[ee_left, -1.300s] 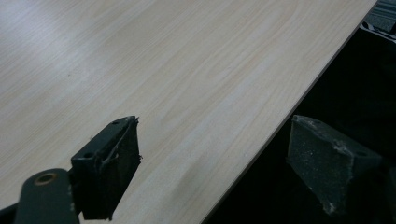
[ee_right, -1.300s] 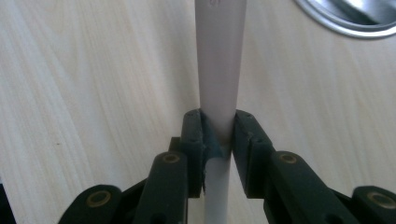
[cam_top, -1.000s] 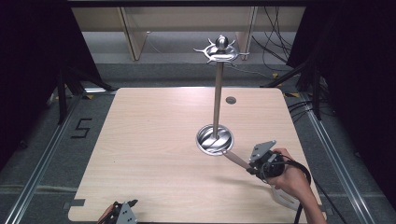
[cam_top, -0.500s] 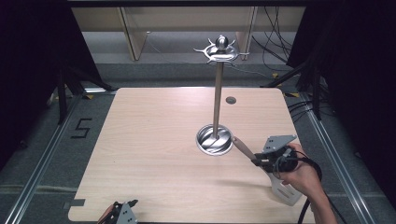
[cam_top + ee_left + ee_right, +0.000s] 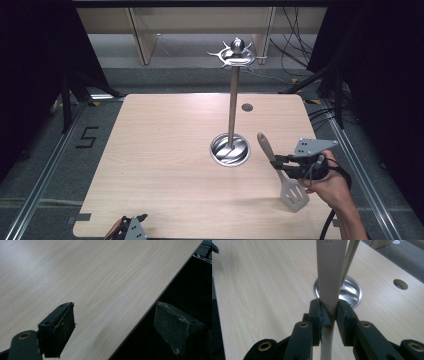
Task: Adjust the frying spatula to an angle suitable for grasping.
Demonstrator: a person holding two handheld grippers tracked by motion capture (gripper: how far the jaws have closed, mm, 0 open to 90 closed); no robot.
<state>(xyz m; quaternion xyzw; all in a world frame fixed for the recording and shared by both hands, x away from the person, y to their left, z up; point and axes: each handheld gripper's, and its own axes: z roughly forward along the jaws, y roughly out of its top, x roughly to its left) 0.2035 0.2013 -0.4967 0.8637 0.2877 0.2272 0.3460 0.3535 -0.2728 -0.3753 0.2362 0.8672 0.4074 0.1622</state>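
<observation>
Wooden table [image 5: 165, 165] fills mid-frame; lower right, the right gripper [image 5: 278, 161] pinches a spatula [image 5: 280, 172]; bottom left, the left gripper [image 5: 131, 226] gapes.

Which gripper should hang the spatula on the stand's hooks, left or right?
Right. The right gripper is already shut on the spatula beside the utensil stand; the left gripper sits open at the table's near edge.

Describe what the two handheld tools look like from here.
Both tools have black jaws with dark, worn pads. The right tool carries a grey three-cornered plate on top and trails a black cable. The left tool has a small grey plate with dark holes.
</observation>
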